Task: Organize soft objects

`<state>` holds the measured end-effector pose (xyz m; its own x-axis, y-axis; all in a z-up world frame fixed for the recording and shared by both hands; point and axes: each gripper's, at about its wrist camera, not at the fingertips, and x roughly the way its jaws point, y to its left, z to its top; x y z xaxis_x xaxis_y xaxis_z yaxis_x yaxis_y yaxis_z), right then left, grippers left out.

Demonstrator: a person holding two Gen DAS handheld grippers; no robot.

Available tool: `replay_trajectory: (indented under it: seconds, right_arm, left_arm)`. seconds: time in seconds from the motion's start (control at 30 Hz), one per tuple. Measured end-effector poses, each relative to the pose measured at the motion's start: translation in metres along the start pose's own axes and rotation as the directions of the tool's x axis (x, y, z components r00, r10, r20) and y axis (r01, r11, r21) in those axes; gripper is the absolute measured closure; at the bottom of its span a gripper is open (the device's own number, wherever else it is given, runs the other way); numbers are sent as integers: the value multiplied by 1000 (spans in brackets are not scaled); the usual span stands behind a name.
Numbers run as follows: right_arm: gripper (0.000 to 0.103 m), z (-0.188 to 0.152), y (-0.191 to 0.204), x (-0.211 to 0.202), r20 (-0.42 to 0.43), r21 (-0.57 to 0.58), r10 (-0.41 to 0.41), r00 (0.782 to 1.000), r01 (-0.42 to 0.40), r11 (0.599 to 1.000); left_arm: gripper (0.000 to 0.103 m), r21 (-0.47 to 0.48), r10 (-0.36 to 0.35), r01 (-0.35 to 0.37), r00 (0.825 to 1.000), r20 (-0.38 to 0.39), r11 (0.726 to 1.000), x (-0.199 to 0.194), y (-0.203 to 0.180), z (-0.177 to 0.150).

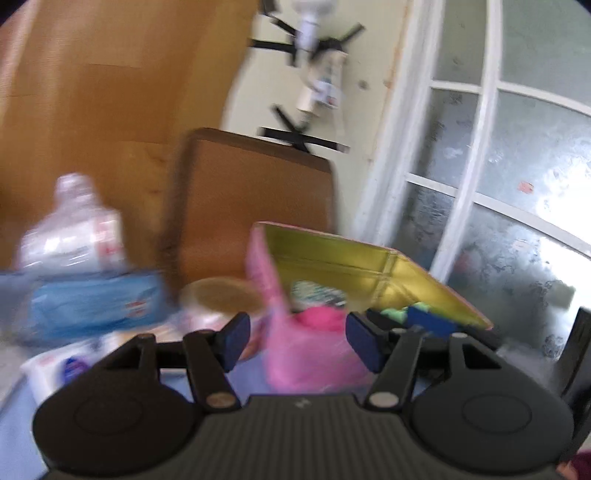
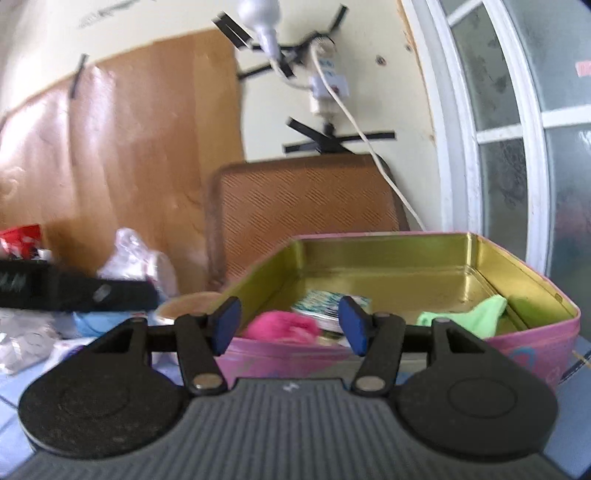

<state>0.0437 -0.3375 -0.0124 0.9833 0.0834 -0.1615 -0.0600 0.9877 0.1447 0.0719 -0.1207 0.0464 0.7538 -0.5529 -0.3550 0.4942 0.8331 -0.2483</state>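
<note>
Cream wall [image 2: 388, 92] behind; brown wood-grain sheet [image 2: 122, 147] fixed across its left part with black tape. White bulb [image 2: 258, 14] and socket taped to wall, white cord [image 2: 369, 147] trailing down. Brown perforated board [image 2: 306, 199] leans below. White-framed frosted window [image 2: 517, 129] at right, daylight through.

Daylit, motion-blurred, fisheye-warped edges, window [image 1: 517, 177] glare
</note>
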Motion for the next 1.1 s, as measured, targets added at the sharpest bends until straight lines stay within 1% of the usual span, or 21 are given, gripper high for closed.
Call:
replay_trajectory:
  seconds: [0.07,0.13,0.2,0.23,0.27,0.33,0.37,0.4,0.43,0.47,0.53,0.63,0.7,0.8,0.83,0.87,0.9,0.97,1.03,1.1]
  right_arm:
    - [42,0,15,-8,11,-16,56,998,-56,998]
    - [43,0,33,-11,-9,-47,128,992,-128,991]
    - [45,-1,54,-9,-50,-83,199,979,-203,976]
    - [47,-3,66,-6,-81,-100,232,969,-240,966]
    - [52,-4,75,-2,-113,-114,256,960,-269,956]
    - [56,-8,93,12,-182,-131,285,941,-311,941]
    - [57,-9,101,19,-207,-143,280,938,-312,939]
    - [57,-10,107,29,-229,-155,261,938,-300,941]
    - [57,-11,110,39,-256,-162,234,938,-281,946]
    - [57,-12,111,48,-284,-147,218,934,-267,953]
    - [57,-11,106,65,-328,-70,210,921,-245,967]
    - [56,-10,103,78,-345,-30,168,923,-189,981]
    - [57,-12,104,81,-363,-20,160,918,-180,984]
    - [57,-17,109,86,-375,-28,159,913,-182,983]
    - [61,-19,110,89,-382,-17,167,909,-188,982]
    - [87,-20,108,91,-394,2,183,901,-198,980]
    - [96,-20,106,91,-398,19,196,896,-206,978]
    - [96,-18,103,88,-379,35,215,900,-219,975]
    - [96,-17,104,79,-357,13,213,910,-224,975]
    - [97,-18,106,71,-346,-5,218,913,-234,972]
  left_arm:
    - [42,-30,60,-60,998,6,998,-25,26,-12]
    - [42,-58,158,-158,987,2,986,-47,55,-23]
    - [42,-100,244,-244,970,-16,965,-62,82,-34]
    - [42,-126,274,-274,962,-24,953,-67,93,-38]
    - [42,-159,296,-297,955,-29,941,-73,105,-43]
    - [42,-197,318,-318,948,-32,928,-80,118,-51]
    - [43,-219,320,-319,947,-34,922,-82,123,-54]
    - [43,-249,296,-292,955,-22,923,-86,128,-54]
    - [42,-251,287,-279,958,-4,927,-88,128,-54]
    - [42,-241,287,-278,958,4,930,-90,126,-55]
    - [42,-209,271,-262,962,16,942,-87,120,-55]
    - [41,-159,258,-250,965,36,955,-88,113,-55]
    - [41,-147,252,-244,967,40,959,-88,110,-56]
    - [41,-160,242,-233,970,38,959,-86,112,-55]
    - [41,-165,240,-231,970,37,959,-87,113,-55]
    - [41,-169,239,-229,970,37,959,-87,114,-55]
    - [41,-171,240,-230,970,37,958,-87,114,-55]
    - [41,-171,242,-232,970,37,958,-87,113,-55]
    - [41,-172,244,-234,969,36,957,-87,113,-55]
    - [41,-174,245,-236,969,35,956,-87,114,-56]
